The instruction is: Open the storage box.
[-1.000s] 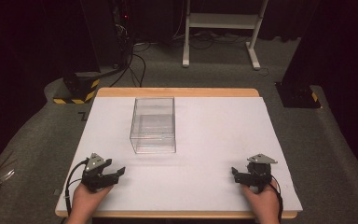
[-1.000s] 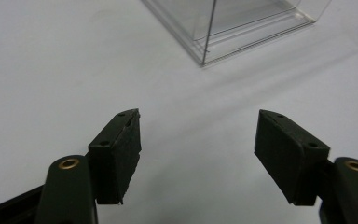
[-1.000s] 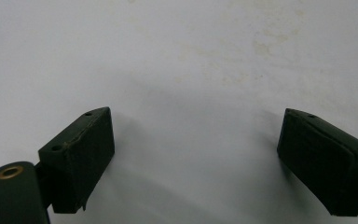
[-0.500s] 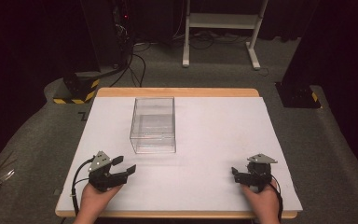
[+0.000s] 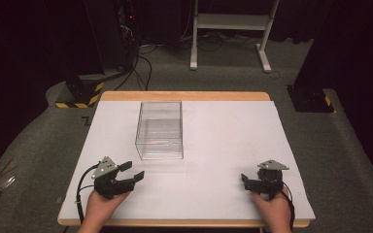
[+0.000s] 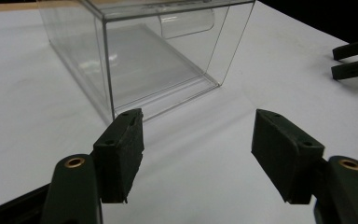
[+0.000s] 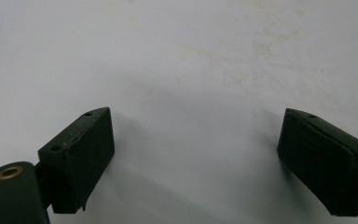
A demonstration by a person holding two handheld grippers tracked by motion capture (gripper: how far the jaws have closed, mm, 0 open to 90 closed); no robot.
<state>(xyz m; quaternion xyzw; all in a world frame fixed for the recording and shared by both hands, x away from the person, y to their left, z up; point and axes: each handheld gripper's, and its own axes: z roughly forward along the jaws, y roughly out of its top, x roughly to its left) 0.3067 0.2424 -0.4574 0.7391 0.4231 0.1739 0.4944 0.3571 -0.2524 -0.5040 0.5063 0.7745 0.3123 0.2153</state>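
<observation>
A clear plastic box stands on the white table top, left of centre toward the back. My left gripper hovers just in front of the box's near left corner, angled right toward it. Its jaws have just been closing a little but are open, with nothing between them. In the left gripper view the box lies a short way beyond the left gripper, apart from the pads. My right gripper rests open at the front right, pointing left; in its own view the right gripper faces bare table.
The table has a wooden rim at the back. On the floor behind are a black stand with a yellow-striped base, cables and a white frame's legs. The right gripper shows far off in the left gripper view.
My left gripper has moved right and a little up, toward the box's front. The right gripper has stayed in place.
</observation>
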